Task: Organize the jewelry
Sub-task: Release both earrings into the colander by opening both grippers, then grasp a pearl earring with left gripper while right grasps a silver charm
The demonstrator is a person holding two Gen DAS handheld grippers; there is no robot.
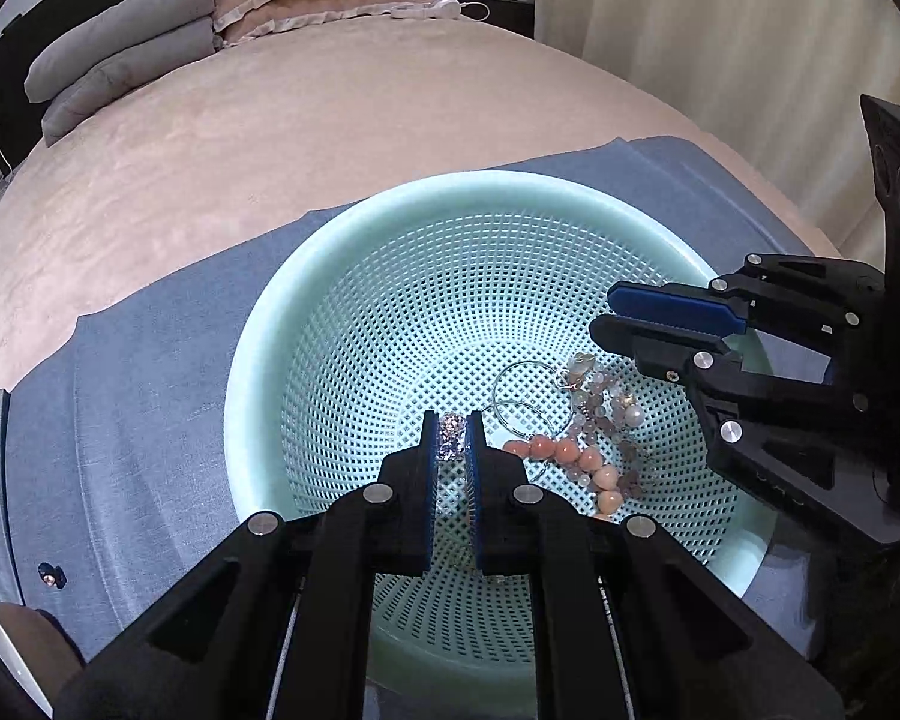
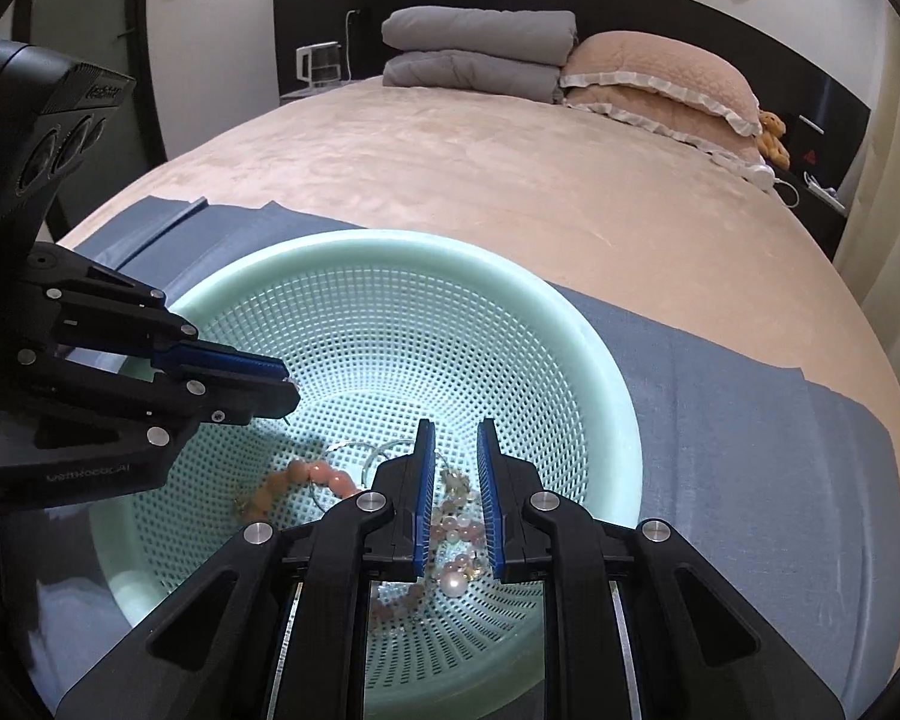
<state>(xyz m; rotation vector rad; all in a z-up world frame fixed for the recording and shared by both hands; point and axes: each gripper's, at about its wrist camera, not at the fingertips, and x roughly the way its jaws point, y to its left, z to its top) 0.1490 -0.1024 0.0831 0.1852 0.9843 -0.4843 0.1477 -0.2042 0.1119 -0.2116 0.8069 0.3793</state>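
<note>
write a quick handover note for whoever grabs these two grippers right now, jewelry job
Left gripper: shut on a small sparkly piece, held above the basket floor.
Right gripper: open, empty, hanging over the pale bead strand.
Green mesh basket sits on a blue cloth on the bed. Still inside: pink bead bracelet, wire hoops, pale beads.
Left: lift out the held piece, then sort the rest.

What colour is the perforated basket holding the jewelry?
Pale mint green; the basket shows best in the left wrist view.
</note>
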